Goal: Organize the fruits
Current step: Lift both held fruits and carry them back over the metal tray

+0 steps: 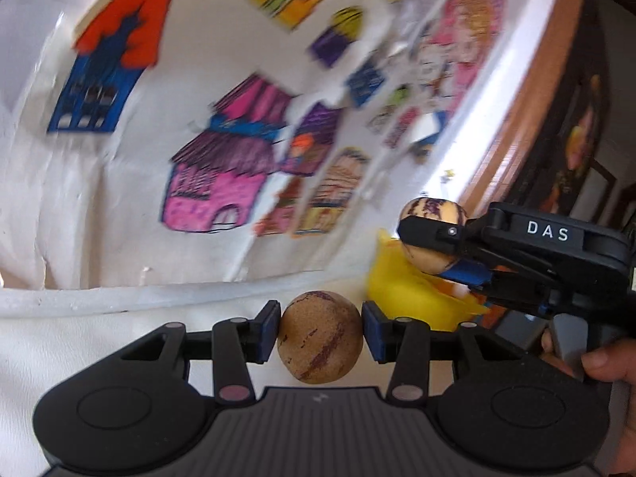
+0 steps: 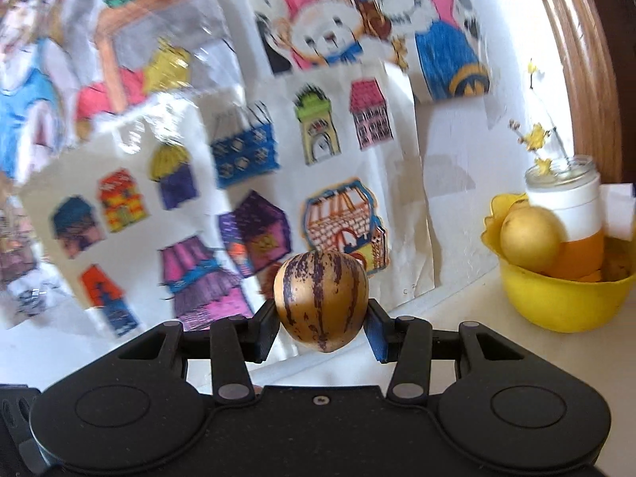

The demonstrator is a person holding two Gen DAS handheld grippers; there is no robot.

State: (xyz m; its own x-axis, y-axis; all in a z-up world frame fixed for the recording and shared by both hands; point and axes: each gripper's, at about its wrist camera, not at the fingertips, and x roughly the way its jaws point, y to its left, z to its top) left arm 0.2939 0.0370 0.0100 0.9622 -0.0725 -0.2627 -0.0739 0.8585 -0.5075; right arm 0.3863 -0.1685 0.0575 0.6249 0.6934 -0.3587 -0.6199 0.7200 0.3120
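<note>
Left claw (image 1: 321,332) grips a tan purple-streaked fruit (image 1: 320,337) btwn its blue pads, held above the white tabletop (image 1: 79,342). Right claw (image 2: 322,330) clamps a striped fruit (image 2: 322,300) likewise, w/ a yellow bowl (image 2: 556,298) of fruit near on its right, by a wall of drawings (image 2: 254,151).

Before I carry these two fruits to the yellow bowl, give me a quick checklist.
1. Left claw shut on its striped fruit: ok.
2. Right claw shut on its striped fruit: ok.
3. Yellow bowl in sight: ok.
4. Room in bowl: cannot tell; a pale fruit and an orange one are already in it.
5. Jar clear of the bowl: not ok, right behind it.
</note>
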